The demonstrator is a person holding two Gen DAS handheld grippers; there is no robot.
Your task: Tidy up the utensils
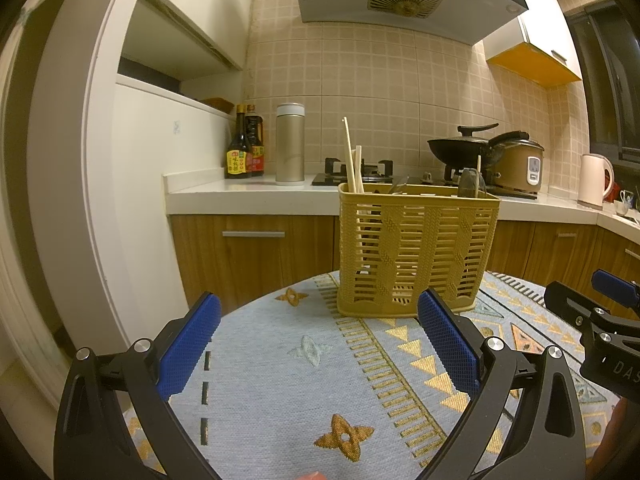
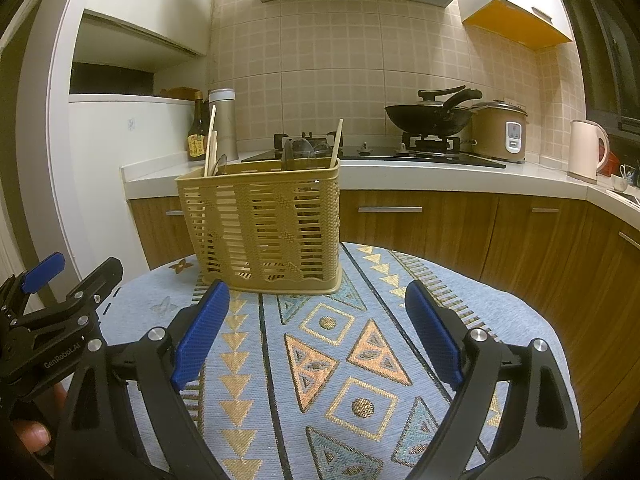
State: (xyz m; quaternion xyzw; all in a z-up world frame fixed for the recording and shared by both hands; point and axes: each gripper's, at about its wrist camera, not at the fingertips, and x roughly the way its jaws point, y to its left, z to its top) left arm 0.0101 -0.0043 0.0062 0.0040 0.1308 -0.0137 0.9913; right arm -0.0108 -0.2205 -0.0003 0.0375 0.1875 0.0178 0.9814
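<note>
Hovering both grippers, left gripper [image 1: 320, 344] and right gripper [image 2: 318, 336], jaws wide apart, empty; utensil basket [image 2: 264, 232] is sitting ahead at table's [image 2: 500, 320] far edge, bare cloth between.

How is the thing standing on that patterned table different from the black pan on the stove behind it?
The yellow basket is tall, slatted and see-through; the black wok is low, round and solid. The basket holds chopsticks and spoons; the wok bears a lid. Both are kitchenware standing upright.
</note>
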